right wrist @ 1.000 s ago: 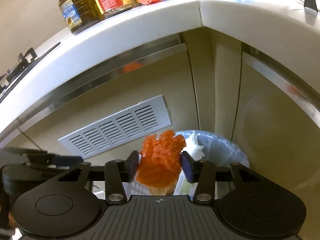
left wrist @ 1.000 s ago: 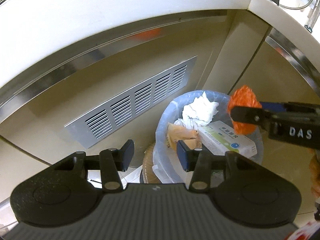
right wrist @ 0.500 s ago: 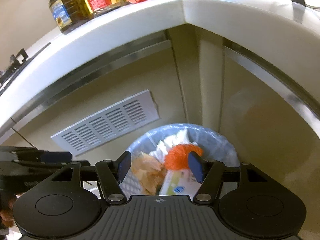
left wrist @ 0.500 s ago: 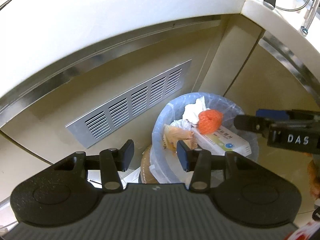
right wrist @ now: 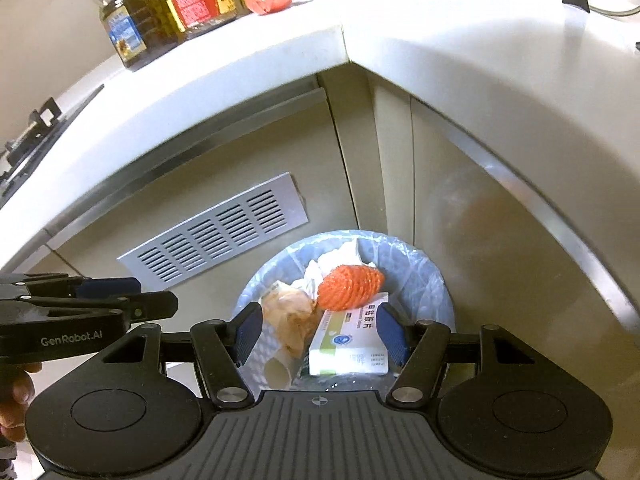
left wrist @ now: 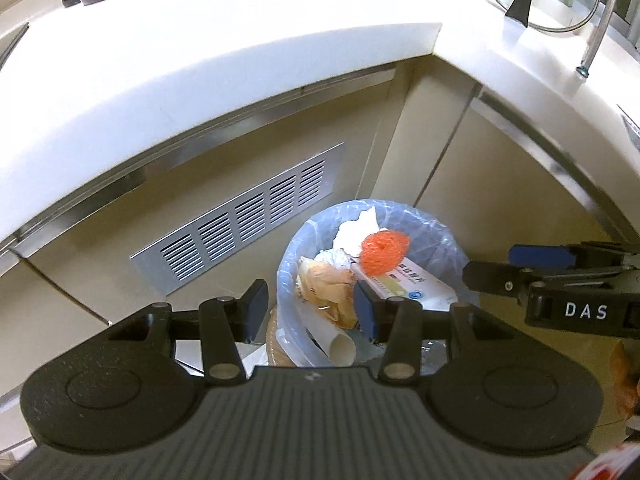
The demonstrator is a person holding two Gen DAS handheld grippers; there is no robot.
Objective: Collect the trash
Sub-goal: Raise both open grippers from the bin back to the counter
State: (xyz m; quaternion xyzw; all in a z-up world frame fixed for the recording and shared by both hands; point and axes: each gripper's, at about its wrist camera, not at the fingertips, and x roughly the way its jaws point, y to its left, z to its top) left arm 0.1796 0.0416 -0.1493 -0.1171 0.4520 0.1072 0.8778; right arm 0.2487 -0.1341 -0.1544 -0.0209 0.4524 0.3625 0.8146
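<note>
Orange net (right wrist: 351, 286) lies in the bin (right wrist: 424, 268); both grippers hang empty, jaws apart.
Only the right view shows 3 bottles (right wrist: 168, 12) on the white counter (right wrist: 440, 40); left gripper (left wrist: 308, 308), right gripper (right wrist: 320, 332), beige cabinets below.

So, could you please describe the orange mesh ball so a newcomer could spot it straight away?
Find the round bin with the pale blue liner on the floor under the counter corner. On top of its trash, the orange mesh ball rests against the white medicine box and crumpled tissue, the only bright orange, netted item there.
</note>
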